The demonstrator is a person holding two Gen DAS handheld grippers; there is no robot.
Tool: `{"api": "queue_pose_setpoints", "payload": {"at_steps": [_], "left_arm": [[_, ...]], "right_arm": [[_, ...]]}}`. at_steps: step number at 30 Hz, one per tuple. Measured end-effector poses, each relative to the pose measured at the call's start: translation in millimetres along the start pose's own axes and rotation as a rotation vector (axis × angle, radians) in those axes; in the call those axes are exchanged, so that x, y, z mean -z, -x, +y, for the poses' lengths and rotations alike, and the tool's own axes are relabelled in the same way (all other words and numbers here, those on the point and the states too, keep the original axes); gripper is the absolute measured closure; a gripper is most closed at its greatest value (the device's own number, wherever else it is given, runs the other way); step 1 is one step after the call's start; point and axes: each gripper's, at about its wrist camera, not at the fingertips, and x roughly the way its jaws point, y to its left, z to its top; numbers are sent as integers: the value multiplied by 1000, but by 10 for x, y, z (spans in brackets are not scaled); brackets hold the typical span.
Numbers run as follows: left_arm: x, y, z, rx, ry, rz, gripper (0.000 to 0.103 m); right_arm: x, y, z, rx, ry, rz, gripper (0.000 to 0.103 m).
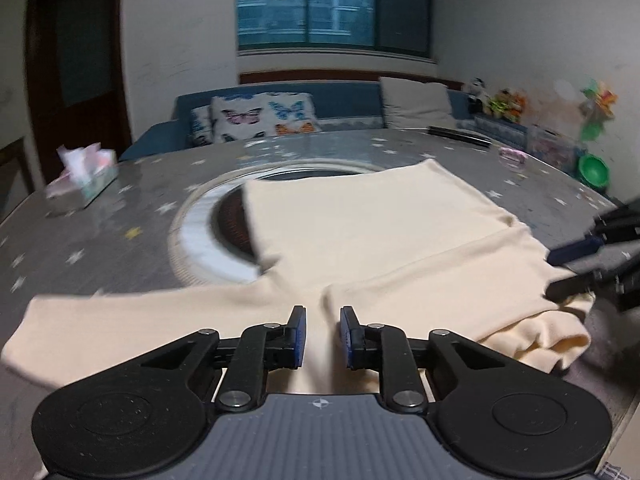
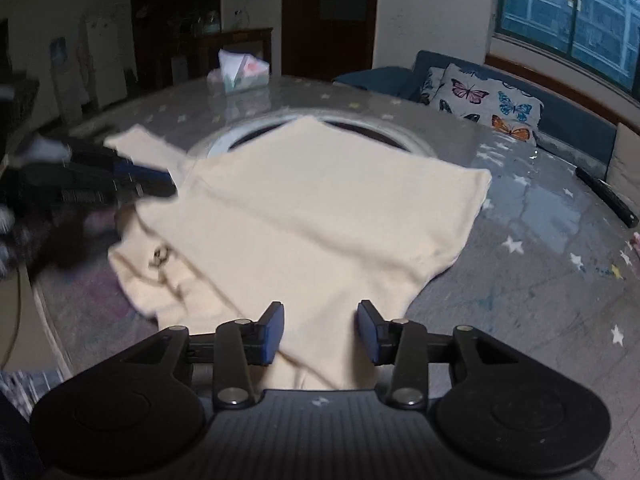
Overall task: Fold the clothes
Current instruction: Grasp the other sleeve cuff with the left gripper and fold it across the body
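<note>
Two hand-held grippers over a cream sweater (image 2: 320,208), mid-fold on the round grey star-print surface (image 2: 540,272)

Sweater lies flat across the surface's centre ring, one sleeve (image 1: 120,320) stretched out to the left, neckline bunched at the near edge; left hand-held gripper (image 1: 323,336) pitched down over the sleeve-body junction, jaws narrowly apart with cloth in the gap, pads not visibly pressing, so not gripping yet; right hand-held gripper (image 2: 320,330) angled down over the near hem, jaws wider apart, fabric under them, nothing held; my read: next is pinching the sleeve and bringing it across the body; take a single layer near the seam, close fully before lifting, keep it low so the body doesn't drag or wrinkle; tissue box (image 1: 86,178) well clear.
</note>
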Motion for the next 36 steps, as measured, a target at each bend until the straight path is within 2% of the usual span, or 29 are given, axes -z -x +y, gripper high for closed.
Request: {"api": "queue_pose_setpoints", "payload": {"at_steps": [2, 6, 8, 16, 22, 28, 29, 31, 32, 33, 36], "left_arm": [[32, 94, 124, -46, 25, 0, 78], [92, 267, 422, -154, 93, -9, 63], [117, 329, 587, -211, 138, -4, 60], [177, 401, 1158, -370, 316, 29, 60], [219, 389, 1421, -455, 401, 46, 60], [190, 319, 1577, -476, 451, 42, 60], [182, 301, 1594, -478, 455, 40, 61], [164, 271, 1609, -483, 455, 39, 63], [155, 257, 1616, -485, 454, 38, 71], [149, 248, 1625, -483, 456, 35, 84], [112, 258, 1651, -469, 485, 29, 96]], "right_arm": [[-25, 12, 43, 14, 23, 2, 61], [-203, 17, 182, -16, 60, -26, 61], [-311, -15, 277, -38, 75, -38, 61], [-704, -494, 793, -129, 113, -44, 61], [-720, -719, 1011, -146, 151, -6, 61], [-709, -578, 960, -142, 143, -21, 43], [-703, -553, 944, -139, 139, -23, 38], [-692, -504, 910, -133, 130, -28, 37], [-686, -479, 893, -130, 125, -31, 36], [-680, -454, 876, -127, 121, -33, 35], [-651, -370, 816, -113, 103, -42, 33]]}}
